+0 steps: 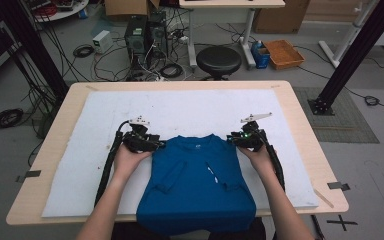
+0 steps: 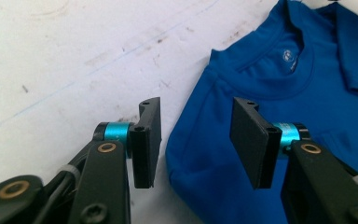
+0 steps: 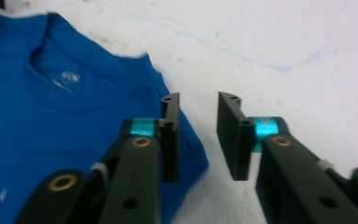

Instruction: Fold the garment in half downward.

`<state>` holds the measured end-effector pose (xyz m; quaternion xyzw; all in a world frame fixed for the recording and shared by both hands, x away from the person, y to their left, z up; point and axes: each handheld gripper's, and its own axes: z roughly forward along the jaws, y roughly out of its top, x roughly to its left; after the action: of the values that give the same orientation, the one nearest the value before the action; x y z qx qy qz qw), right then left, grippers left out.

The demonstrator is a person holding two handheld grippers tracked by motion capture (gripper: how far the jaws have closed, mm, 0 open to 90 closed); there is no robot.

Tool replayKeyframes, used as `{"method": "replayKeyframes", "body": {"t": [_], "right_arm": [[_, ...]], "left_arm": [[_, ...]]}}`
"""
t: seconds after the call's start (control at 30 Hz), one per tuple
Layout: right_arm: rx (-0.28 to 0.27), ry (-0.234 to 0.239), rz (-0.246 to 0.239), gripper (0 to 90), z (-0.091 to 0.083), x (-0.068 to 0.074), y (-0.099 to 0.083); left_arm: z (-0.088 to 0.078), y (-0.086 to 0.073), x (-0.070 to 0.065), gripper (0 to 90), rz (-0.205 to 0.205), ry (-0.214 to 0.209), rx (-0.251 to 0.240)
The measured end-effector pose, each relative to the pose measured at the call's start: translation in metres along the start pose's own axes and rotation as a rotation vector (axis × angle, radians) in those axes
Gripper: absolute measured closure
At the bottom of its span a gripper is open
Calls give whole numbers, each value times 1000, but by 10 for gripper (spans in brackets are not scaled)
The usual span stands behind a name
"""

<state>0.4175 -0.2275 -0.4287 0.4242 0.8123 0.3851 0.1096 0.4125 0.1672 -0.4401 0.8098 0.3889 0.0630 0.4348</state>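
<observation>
A blue T-shirt (image 1: 195,180) lies on the white mat (image 1: 180,105), collar away from the person, both sleeves folded in over its front. My left gripper (image 1: 157,145) sits at the shirt's left shoulder. In the left gripper view the left gripper (image 2: 196,112) stands open, one jaw over the bare mat, the other over the blue T-shirt (image 2: 270,70), whose shoulder edge lies below the gap. My right gripper (image 1: 232,140) is at the other shoulder. Seen from its own camera, the right gripper (image 3: 199,100) is open too, straddling the edge of the T-shirt (image 3: 51,116).
The mat covers most of a wooden table (image 1: 300,115); the shirt's hem hangs over the near edge. On the floor beyond the table are a black stool (image 1: 218,60), computer towers (image 1: 142,32), cables and an orange tray (image 1: 283,53).
</observation>
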Motion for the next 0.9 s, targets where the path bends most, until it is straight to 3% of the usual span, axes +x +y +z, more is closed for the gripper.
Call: {"method": "replayKeyframes", "body": {"t": [0.1, 0.27, 0.33, 0.4, 0.43, 0.5, 0.53, 0.57, 0.63, 0.67, 0.8, 0.9], "right_arm": [[15, 33, 2, 608, 12, 1, 6], [62, 30, -22, 582, 28, 4, 9], [68, 29, -29, 586, 30, 5, 9], [69, 3, -60, 665, 31, 7, 9], [71, 10, -66, 739, 30, 7, 10], [74, 32, -82, 761, 29, 8, 9], [80, 24, -113, 768, 30, 11, 9], [80, 5, -153, 850, 30, 16, 9], [78, 11, -159, 878, 30, 18, 9], [74, 6, -166, 880, 30, 18, 9], [53, 8, -156, 885, 28, 18, 10], [7, 31, -102, 885, 25, 11, 16]], "left_arm": [[6, 2, 0, 539, 15, -8, 35], [14, 7, -2, 540, 35, 8, 42], [19, 10, -4, 544, 45, 4, 75], [21, 11, -10, 626, 85, 57, 87], [20, 12, -12, 663, 105, 83, 98], [21, 11, -17, 686, 139, 128, 100], [21, 11, -19, 717, 156, 128, 98], [22, 10, -21, 809, 160, 117, 96], [23, 10, -23, 835, 173, 125, 101], [22, 10, -21, 851, 154, 110, 94], [21, 11, -18, 871, 146, 112, 82], [20, 12, -11, 877, 132, 111, 47]]}}
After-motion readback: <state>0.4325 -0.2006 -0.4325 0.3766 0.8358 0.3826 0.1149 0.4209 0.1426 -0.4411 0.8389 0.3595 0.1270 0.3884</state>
